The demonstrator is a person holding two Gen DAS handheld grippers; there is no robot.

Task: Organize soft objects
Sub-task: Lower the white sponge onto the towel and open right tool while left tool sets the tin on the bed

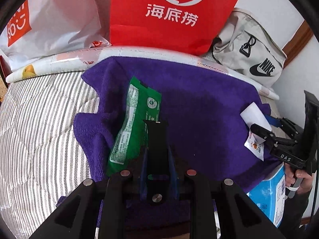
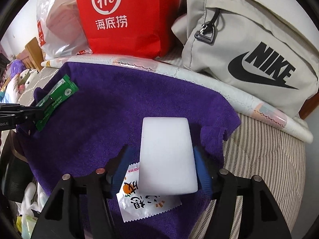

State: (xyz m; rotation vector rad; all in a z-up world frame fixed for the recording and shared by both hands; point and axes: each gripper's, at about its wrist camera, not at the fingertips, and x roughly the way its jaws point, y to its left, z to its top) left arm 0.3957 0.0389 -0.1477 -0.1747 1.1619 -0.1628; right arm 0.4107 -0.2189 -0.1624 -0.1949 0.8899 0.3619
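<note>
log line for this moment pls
left gripper shut on green packet | right gripper open around white block | both above purple towel

A bedroom in a home

Ahead of the grippers, striped bedding [image 1: 39, 119], shopping bags [image 1: 169, 14], a canvas sports bag [image 2: 249, 49]; plush toys [image 2: 22, 79] far left.

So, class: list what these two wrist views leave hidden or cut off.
- Left wrist: the left gripper covers part of the green packet.
- Right wrist: the white block covers part of the orange-print sachet.
- Both: bag contents unseen; red bag cropped at the top.
</note>
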